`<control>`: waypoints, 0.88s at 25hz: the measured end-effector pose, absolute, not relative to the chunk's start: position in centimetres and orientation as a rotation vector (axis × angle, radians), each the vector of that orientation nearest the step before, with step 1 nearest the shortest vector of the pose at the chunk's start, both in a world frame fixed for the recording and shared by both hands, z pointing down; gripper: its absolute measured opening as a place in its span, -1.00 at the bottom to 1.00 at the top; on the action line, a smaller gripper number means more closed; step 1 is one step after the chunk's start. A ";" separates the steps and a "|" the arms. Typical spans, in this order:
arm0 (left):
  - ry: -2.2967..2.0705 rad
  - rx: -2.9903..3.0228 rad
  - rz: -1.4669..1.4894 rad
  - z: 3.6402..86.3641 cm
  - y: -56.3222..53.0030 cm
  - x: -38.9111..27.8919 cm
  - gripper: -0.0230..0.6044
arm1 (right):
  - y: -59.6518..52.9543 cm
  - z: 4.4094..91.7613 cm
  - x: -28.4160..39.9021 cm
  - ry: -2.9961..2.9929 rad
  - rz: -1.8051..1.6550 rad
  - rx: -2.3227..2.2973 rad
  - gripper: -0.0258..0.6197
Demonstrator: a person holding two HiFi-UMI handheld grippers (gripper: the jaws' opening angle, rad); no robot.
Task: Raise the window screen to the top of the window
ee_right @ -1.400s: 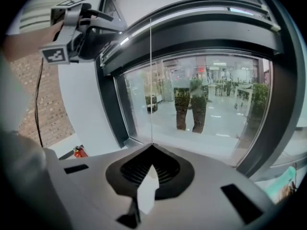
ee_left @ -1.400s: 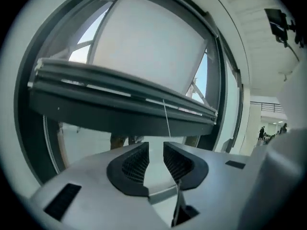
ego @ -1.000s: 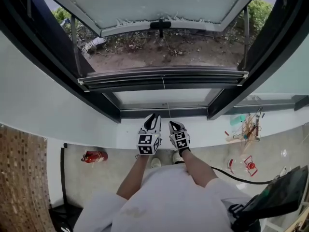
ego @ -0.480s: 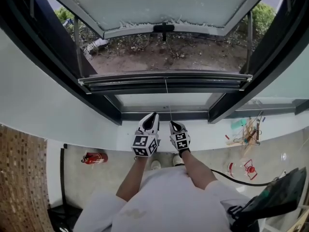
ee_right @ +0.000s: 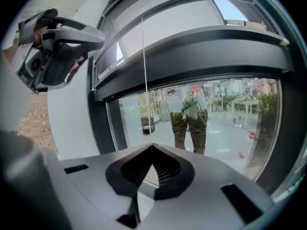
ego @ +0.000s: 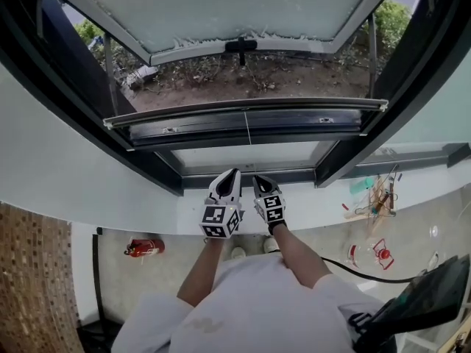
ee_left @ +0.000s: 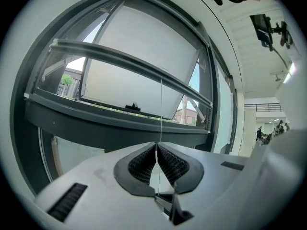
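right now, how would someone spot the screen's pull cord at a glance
Find the big open window and the dark horizontal screen bar across it. From the bar's middle a cord drops to the left gripper and right gripper below. It is the only hair-thin pale vertical line among thick dark frame members.

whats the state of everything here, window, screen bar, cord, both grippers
window sash: open, swung outward
screen bar: part way up the opening, not at the top
pull cord: taut, running from the screen bar down to the grippers
left gripper: jaws shut on the pull cord
right gripper: jaws shut on the pull cord at their tips
fire extinguisher: lying on its side on the floor
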State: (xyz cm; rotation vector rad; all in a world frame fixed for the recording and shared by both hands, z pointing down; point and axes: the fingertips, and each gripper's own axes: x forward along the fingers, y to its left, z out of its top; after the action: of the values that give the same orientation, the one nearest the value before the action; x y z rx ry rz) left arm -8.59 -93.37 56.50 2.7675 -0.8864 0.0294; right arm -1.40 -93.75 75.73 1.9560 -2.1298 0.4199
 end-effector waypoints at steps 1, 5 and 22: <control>-0.884 2.769 0.027 56.4 -93.5 -8.5 -0.88 | -94.1 75.2 -1.4 -2.136 0.411 1.959 -0.91; -0.872 2.783 0.014 55.8 -93.4 -7.9 -0.88 | -94.6 73.6 -1.4 -2.167 0.350 1.954 -0.92; -0.860 2.855 -0.054 52.6 -92.9 -7.2 -0.88 | -96.4 67.6 -2.3 -2.250 0.171 1.990 -0.91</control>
State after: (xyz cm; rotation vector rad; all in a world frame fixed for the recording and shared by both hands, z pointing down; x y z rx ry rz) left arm -7.20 -92.92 52.57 2.8550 -0.8597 -0.0535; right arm -2.30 -96.35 67.56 1.9903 -2.2504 0.1712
